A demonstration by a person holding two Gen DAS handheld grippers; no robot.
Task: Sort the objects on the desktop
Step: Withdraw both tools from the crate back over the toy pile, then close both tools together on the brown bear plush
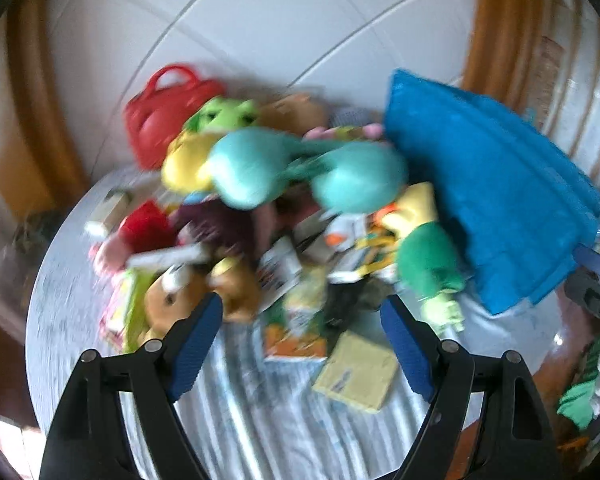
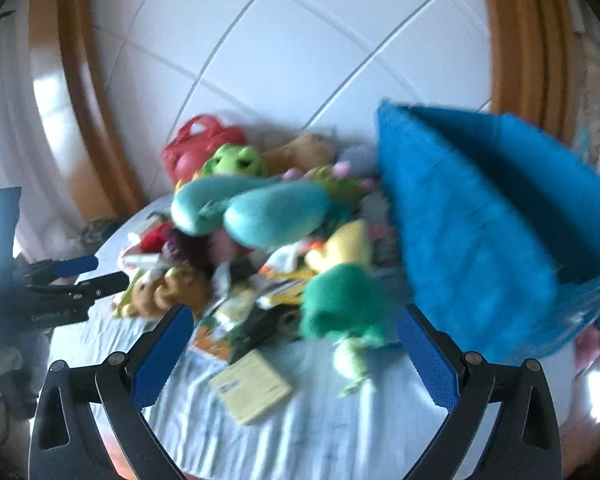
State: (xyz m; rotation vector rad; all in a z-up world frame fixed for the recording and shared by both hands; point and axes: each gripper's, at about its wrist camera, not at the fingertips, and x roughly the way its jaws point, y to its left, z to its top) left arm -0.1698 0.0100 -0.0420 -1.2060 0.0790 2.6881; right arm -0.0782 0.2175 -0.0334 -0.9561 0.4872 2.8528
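Looking past our left gripper [image 1: 302, 322], we see a heap of toys [image 1: 260, 184] just ahead, a blue bin [image 1: 492, 200] at its right. All rest on a striped cloth [image 1: 260, 420] by a white tiled wall [image 1: 260, 20]. Both our left and right gripper [image 2: 294, 332] stand wide open, empty.

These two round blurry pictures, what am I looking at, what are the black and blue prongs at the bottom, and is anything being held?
Each picture comes from a camera on a hand-held gripper, looking forward along its two fingers. The prongs are those fingers: the left gripper in one view, the right gripper in the other. Both stand open and hold nothing. Below them is a round table with a striped cloth, piled with soft toys such as a teal plush, a red bag, a yellow notepad and a blue fabric bin. The blur suggests motion.
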